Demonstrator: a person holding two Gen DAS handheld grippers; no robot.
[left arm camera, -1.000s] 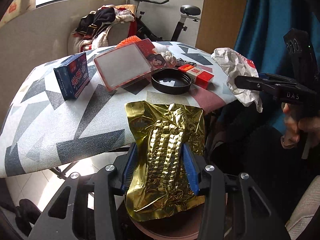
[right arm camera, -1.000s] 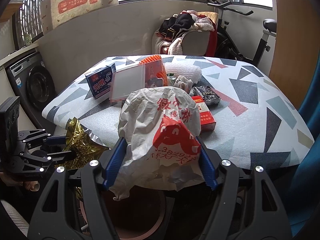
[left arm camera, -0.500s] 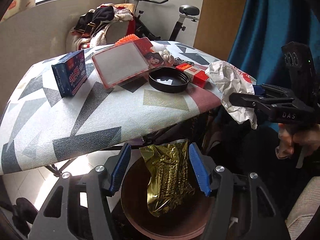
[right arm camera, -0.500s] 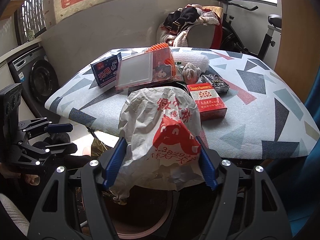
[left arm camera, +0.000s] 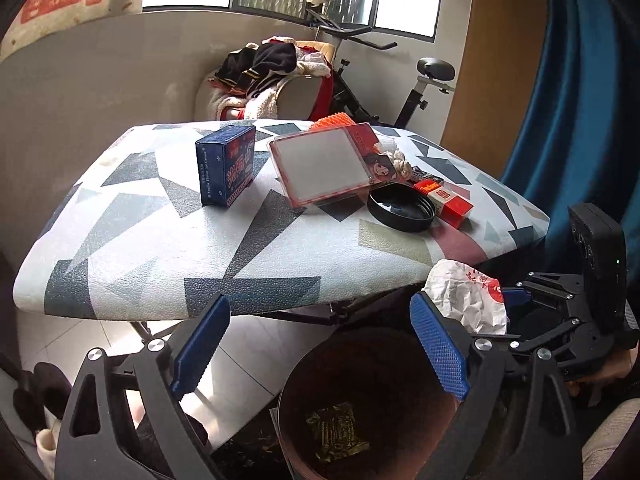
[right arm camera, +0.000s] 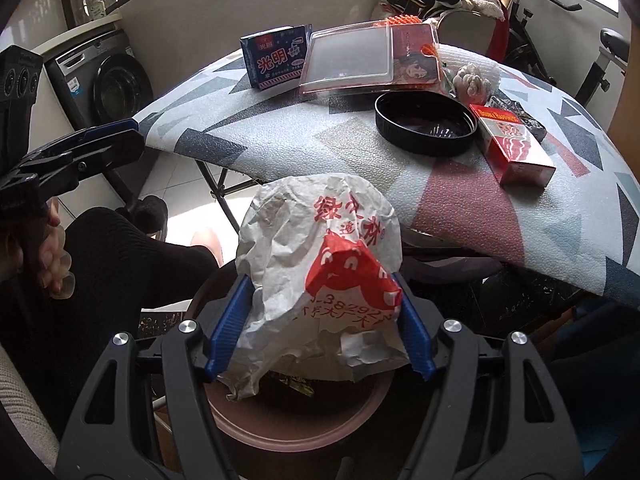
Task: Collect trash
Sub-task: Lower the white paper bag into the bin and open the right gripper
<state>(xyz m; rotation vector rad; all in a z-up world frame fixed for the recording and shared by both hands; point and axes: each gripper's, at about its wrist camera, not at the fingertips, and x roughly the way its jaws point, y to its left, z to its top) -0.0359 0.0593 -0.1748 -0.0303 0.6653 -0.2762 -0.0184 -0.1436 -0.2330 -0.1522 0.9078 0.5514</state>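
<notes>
Sitting in the round brown bin [left arm camera: 368, 400] already is the gold foil wrapper [left arm camera: 336, 432], left gripper [left arm camera: 320, 352] opening empty, right gripper [right arm camera: 316, 320] clamping the crumpled white-and-red paper wrapper [right arm camera: 320, 260] over it, table clutter left.

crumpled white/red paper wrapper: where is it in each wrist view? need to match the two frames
Left wrist: crumpled paper wrapper at right of centre, below the table edge, clamped in the right gripper above the bin.
Right wrist: wrapper at centre, filling the space between the gripper's own blue fingers, over the bin's rim.
Shared landmark: black round lid on the table beside the red box.
</notes>
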